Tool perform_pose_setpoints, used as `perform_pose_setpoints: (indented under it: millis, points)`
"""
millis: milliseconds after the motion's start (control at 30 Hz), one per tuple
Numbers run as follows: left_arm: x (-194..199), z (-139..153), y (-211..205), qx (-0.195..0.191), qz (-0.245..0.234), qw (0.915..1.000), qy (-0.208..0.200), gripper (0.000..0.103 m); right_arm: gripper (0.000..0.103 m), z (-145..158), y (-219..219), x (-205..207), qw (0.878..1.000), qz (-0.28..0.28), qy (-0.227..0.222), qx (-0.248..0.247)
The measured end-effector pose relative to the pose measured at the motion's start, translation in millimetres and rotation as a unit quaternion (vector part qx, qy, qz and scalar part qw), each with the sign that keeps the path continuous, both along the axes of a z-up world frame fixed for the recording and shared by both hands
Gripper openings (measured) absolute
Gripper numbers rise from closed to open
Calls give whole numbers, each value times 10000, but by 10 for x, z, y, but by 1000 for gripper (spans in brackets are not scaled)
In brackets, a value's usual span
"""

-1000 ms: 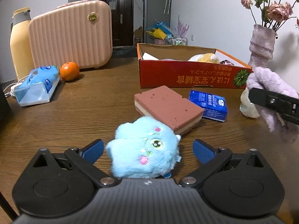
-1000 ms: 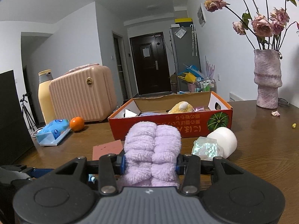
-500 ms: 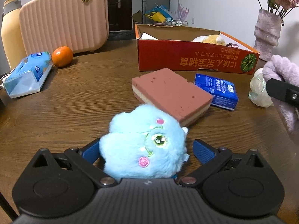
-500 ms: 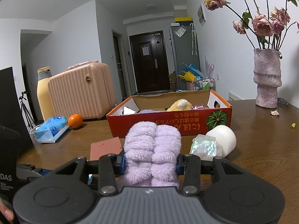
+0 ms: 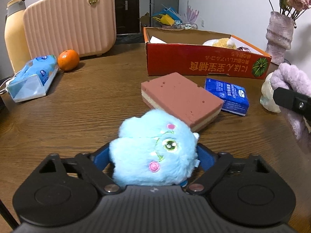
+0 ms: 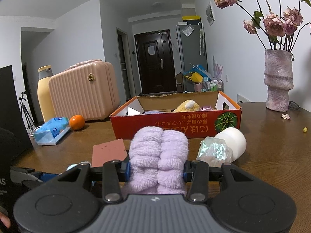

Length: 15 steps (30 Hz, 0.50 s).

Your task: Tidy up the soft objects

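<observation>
The left tool (image 5: 153, 155) was closed on a blue plush (image 5: 153, 153) near the table (image 5: 77, 116) edge, the right tool (image 6: 157, 169) clamped a lilac towel (image 6: 158, 155); either could slip out short of the far box (image 6: 175, 124).

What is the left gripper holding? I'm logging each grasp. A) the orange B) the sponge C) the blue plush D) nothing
C: in the left wrist view the left gripper has its blue pads pressed against both sides of the blue plush, while the sponge and orange lie apart on the table.
</observation>
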<state>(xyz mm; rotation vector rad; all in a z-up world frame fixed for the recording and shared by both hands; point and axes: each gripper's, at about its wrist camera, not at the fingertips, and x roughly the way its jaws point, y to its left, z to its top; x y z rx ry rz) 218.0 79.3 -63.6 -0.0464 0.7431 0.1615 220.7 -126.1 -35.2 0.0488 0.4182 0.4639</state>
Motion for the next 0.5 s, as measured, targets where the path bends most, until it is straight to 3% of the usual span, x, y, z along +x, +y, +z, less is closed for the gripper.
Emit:
perform_pose_setpoints:
  millis: [500]
  points:
    - [-76,84,55,-133,172,9997,-71,79,43,-6,4,0,10000,4,-2,-11]
